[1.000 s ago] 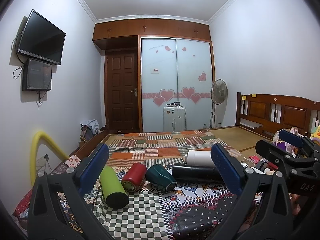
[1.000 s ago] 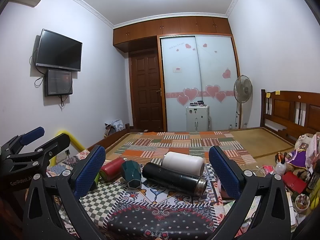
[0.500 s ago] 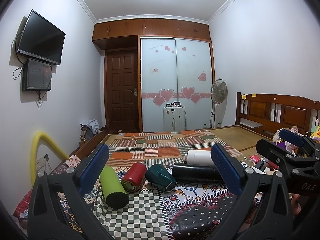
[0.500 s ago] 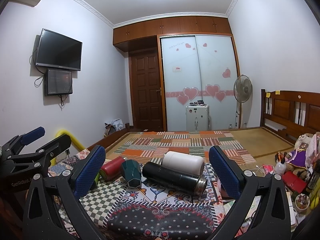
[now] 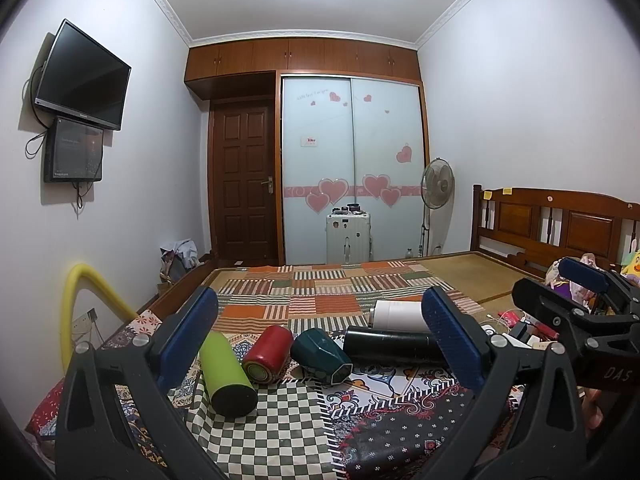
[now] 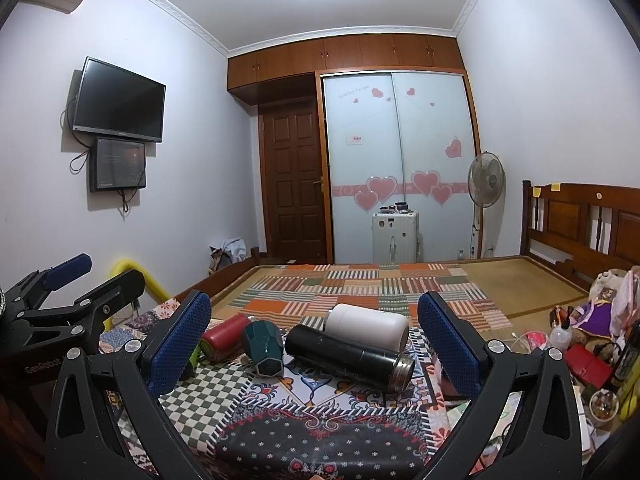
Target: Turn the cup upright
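Five vessels lie on their sides in a row on the patterned cloth (image 5: pixel 280 432), none upright yet: matte green cup (image 5: pixel 226 372), glossy red cup (image 5: pixel 268 350), faceted teal cup (image 5: pixel 322 354), long black flask (image 6: pixel 348 354) with steel mouth, smooth white cup (image 6: pixel 366 326); left gripper (image 5: pixel 320 338) and right gripper (image 6: pixel 314 334) hover short of them, fingers spread wide, empty, seemingly framing a pick; ribbed blue pads (image 5: pixel 452 336) suit the slick cylinders.

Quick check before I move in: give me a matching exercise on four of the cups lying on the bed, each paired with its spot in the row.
Things:
1. green cup
2. red cup
3. black flask
4. white cup

Places:
A. behind the black flask
B. far left of the row
C. in front, steel mouth to the right
D. between green and teal

Pairs: 1-B, 2-D, 3-C, 4-A
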Action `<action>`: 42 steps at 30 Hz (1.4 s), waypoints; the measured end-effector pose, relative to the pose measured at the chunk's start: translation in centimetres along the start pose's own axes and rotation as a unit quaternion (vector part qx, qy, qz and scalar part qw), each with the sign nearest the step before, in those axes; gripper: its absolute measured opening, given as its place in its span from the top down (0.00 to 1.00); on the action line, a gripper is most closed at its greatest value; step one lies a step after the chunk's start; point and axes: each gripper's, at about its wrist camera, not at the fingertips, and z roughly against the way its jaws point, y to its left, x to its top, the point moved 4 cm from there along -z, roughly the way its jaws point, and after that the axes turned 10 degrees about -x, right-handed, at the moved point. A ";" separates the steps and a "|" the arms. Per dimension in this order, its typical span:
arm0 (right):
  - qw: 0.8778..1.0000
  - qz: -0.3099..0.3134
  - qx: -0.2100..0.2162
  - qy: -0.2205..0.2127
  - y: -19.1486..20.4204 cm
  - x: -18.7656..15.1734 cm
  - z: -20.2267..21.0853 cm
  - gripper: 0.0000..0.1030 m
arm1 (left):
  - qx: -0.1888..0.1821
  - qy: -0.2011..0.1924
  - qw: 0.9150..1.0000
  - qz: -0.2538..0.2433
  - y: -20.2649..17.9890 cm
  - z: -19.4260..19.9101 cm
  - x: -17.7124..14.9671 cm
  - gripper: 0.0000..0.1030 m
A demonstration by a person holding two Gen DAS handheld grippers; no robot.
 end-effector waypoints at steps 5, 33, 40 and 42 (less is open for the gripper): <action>1.000 0.000 0.000 0.000 0.0 -0.1 0.0 0.00 | 0.000 0.000 1.000 0.000 0.0 0.0 0.0 0.00; 0.999 0.009 -0.013 0.032 -0.2 -1.5 -3.2 0.00 | 0.001 0.129 0.991 -0.025 4.7 -8.8 -1.9 0.02; 0.998 0.010 -0.027 0.054 -1.2 -2.5 -5.8 0.00 | -0.007 0.247 0.969 -0.018 9.0 -16.3 -4.6 0.20; 0.998 0.006 -0.029 0.064 -1.6 -2.9 -6.6 0.00 | -0.015 0.284 0.959 -0.007 10.3 -18.8 -5.7 0.24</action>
